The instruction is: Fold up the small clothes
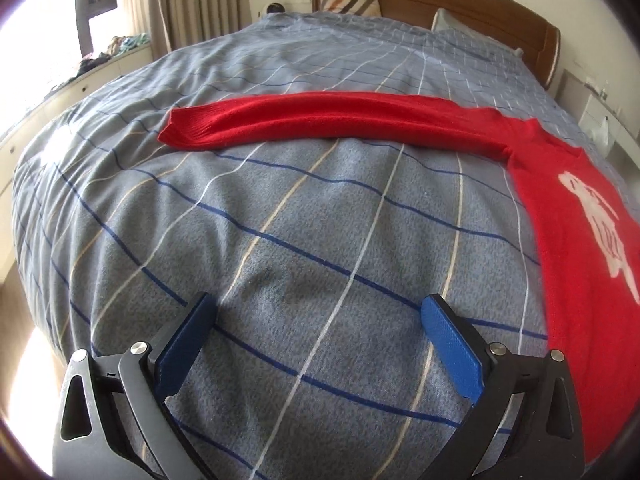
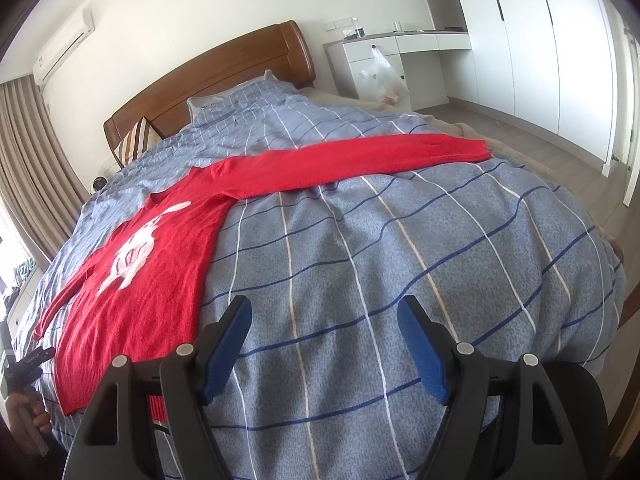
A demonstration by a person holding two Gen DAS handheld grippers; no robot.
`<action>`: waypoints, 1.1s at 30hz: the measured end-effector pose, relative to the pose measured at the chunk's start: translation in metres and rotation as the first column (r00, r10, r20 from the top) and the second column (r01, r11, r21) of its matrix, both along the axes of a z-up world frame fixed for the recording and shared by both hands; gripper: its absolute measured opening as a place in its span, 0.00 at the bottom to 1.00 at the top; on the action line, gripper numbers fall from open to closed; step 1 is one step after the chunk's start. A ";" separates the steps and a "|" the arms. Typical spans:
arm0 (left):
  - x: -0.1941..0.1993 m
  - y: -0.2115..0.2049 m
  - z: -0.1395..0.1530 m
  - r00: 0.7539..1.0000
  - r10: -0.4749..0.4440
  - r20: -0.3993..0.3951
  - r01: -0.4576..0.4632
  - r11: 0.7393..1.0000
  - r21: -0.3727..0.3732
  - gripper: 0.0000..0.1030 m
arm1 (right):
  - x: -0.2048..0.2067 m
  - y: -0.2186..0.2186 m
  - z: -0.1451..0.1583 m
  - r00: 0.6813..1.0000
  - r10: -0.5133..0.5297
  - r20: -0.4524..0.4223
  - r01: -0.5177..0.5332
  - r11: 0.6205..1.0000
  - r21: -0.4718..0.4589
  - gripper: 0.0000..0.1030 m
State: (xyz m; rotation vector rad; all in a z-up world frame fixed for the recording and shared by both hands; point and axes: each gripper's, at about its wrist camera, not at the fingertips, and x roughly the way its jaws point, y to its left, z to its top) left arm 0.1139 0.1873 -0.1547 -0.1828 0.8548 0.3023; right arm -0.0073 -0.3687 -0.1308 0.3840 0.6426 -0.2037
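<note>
On the bed (image 1: 280, 220), a red sweater (image 2: 152, 280) lies flat with both sleeves stretched out to the sides.
The left tongs (image 1: 316, 316) stand wide apart above the bare checked blue-grey duvet, with nothing between them; the sweater's body is to their right and one sleeve lies across ahead. The right tongs (image 2: 324, 320) are also apart and empty, just beside the sweater's lower edge. A wooden headboard (image 2: 224, 76) stands behind.

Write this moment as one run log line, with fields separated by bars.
stage: sweater spread out, unfolded | red sweater: flat on bed, sleeves out | left tool: open, empty | right tool: open, empty
</note>
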 end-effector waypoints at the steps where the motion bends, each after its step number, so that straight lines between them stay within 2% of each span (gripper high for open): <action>1: 0.000 0.001 0.000 1.000 0.001 0.002 -0.001 1.000 -0.003 0.99 | 0.000 0.000 0.000 1.000 0.003 -0.001 -0.003 1.000 0.002 0.73; 12: -0.008 -0.002 -0.006 0.999 -0.002 0.045 0.002 1.000 0.000 1.00 | 0.004 0.003 -0.003 1.000 0.021 -0.010 -0.020 1.000 0.012 0.73; 18: -0.010 -0.006 -0.008 1.000 -0.016 0.027 0.016 0.999 0.033 1.00 | 0.005 0.004 -0.004 1.000 0.027 -0.012 -0.027 1.000 0.007 0.73; 33: -0.010 -0.010 -0.006 0.999 -0.034 0.029 0.033 0.999 0.040 1.00 | 0.010 0.009 -0.008 0.998 0.049 -0.036 -0.049 0.999 0.009 0.73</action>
